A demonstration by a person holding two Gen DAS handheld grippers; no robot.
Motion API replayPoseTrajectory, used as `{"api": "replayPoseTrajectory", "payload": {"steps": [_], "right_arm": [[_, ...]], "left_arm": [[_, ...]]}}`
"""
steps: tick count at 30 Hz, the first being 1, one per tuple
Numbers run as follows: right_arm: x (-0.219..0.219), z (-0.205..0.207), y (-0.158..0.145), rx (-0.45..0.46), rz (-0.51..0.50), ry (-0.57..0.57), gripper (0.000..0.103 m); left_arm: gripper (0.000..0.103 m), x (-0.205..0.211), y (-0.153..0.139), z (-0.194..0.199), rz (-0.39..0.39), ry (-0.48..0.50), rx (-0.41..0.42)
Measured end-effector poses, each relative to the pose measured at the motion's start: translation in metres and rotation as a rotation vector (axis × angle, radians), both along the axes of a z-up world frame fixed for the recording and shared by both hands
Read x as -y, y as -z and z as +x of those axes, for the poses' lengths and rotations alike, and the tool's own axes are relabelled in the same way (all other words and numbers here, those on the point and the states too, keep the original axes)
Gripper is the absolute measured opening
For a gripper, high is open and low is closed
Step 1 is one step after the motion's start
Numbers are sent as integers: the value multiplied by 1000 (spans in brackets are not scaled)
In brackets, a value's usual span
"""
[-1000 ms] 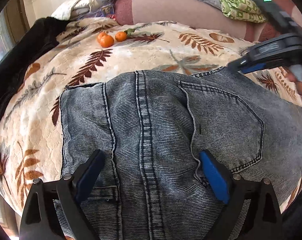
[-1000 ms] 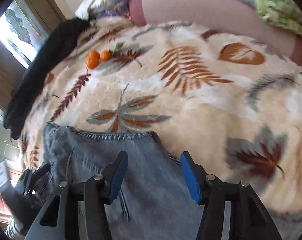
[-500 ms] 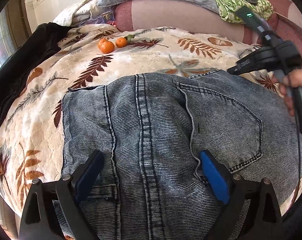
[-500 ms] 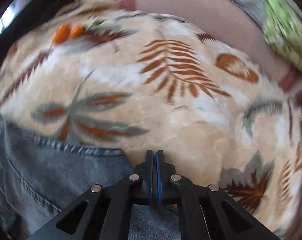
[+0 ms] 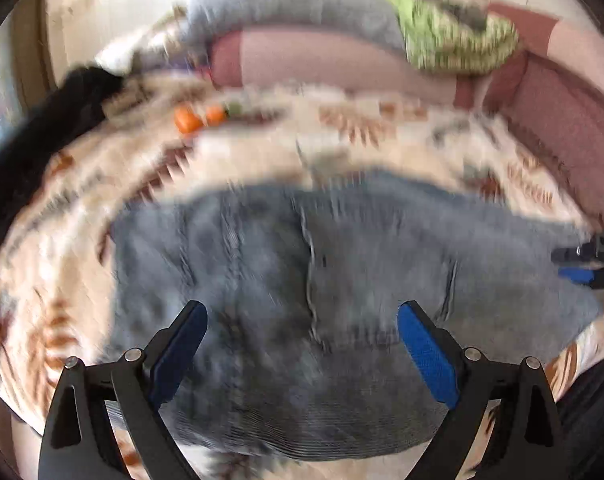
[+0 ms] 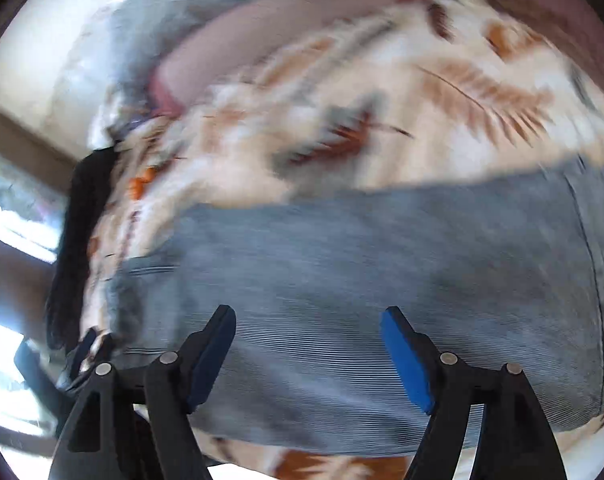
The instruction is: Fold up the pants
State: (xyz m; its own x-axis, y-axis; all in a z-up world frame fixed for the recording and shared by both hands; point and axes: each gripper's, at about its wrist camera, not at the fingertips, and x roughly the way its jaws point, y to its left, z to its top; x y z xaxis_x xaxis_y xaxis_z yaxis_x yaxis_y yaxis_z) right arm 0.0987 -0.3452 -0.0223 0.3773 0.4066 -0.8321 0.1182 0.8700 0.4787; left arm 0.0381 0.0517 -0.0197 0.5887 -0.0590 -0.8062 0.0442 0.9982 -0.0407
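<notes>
Both views are smeared by motion blur, so fine detail is hard to read. The left hand-held gripper [image 5: 302, 322] hovers over the folded blue-grey denim pants [image 5: 342, 280], its blue-padded fingers [image 5: 426, 356] spread wide apart with nothing between them. The right hand-held gripper [image 6: 308, 344] likewise has its jaws set wide, its blue pads [image 6: 404, 360] framing a bare stretch of the same pants [image 6: 362, 260] without pinching the cloth. The pants lie flat as a broad folded bundle on a cream plush blanket printed with rust-brown and grey leaves [image 5: 81, 248], which covers a bed or sofa; a seam and what looks like a back pocket show faintly in the left wrist view. From the left wrist view, the right hand-held gripper [image 5: 590, 264] shows at the right edge, just beside the far end of the pants. Near the far side of the blanket sit small orange fruits [image 5: 197, 118], well apart from the pants. A black garment [image 5: 49, 120] is draped along the blanket's left edge. Behind, a pink bolster cushion [image 5: 322, 60] carries a grey quilted cover [image 5: 285, 4] and a green patterned cloth [image 5: 454, 40].
</notes>
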Motion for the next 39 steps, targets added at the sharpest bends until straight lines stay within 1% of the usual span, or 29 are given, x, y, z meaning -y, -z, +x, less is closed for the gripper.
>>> {"api": "replayPoseTrajectory", "payload": {"steps": [1,2,3,4,5,6,7,9,10,11,12,13,14,15,16,17,19,21,23,25,26,27,28,30,32,34,35,37,39], "right_arm": [[11,2,5,8,89,24,73],[17,2,0,18,139,38,73],[23,-2,-12,48,178,37,73],[29,-6,-27,112,210,23,73],[35,-8,-38,163,216,22,73],[44,-10,-46,199,204,44,73],[56,-9,-47,210,199,77,73],[85,5,-29,170,205,153,73],[98,15,-10,114,168,210,73],[111,23,11,54,173,264,68],[119,24,17,66,241,290,67],[120,21,9,77,264,302,67],[118,17,-1,93,270,286,68],[112,11,-12,134,278,250,68],[105,2,-25,171,256,214,68],[100,-7,-34,187,224,196,68],[91,-25,-46,203,188,167,69],[87,-47,-48,194,191,178,69],[87,-69,-41,182,236,176,71],[86,-77,-26,145,219,160,74],[86,-73,-13,105,204,169,76],[87,-66,6,41,200,194,76],[91,-62,16,-4,233,217,76],[94,-61,4,0,257,254,77],[86,-67,-18,57,238,206,77],[81,-84,-40,110,202,199,77],[83,-93,-47,130,208,207,77],[95,-117,-56,162,228,276,77],[113,-138,-56,169,280,362,77]], "left_arm": [[96,5,8,2,52,1,-20],[96,12,9,-1,107,13,9],[96,17,6,-3,136,18,23],[96,18,0,-4,123,19,28],[96,18,-6,-5,88,17,40],[96,18,-12,-7,55,9,56],[96,18,-17,-8,35,2,69],[96,22,-21,-3,34,-8,69],[96,25,-19,1,53,-18,50],[96,28,-14,6,77,-32,18],[96,29,-10,9,85,-43,-8],[96,28,-11,8,76,-49,-11],[96,28,-12,6,62,-56,-1],[96,27,-14,5,54,-62,9],[96,28,-16,4,52,-66,11],[96,29,-18,3,50,-66,11],[96,30,-21,2,39,-60,17],[96,32,-24,0,27,-53,28],[96,34,-25,0,20,-45,33],[96,36,-25,0,16,-37,28],[96,36,-24,-1,12,-36,23],[96,37,-24,0,8,-36,20],[96,37,-23,-1,5,-34,17],[96,38,-24,-1,2,-27,14],[96,39,-25,-2,-3,-25,22],[96,40,-26,-1,-16,-23,18],[96,40,-26,0,-25,-23,18],[96,43,-27,0,-46,-16,23],[96,47,-26,0,-61,-7,24]]}}
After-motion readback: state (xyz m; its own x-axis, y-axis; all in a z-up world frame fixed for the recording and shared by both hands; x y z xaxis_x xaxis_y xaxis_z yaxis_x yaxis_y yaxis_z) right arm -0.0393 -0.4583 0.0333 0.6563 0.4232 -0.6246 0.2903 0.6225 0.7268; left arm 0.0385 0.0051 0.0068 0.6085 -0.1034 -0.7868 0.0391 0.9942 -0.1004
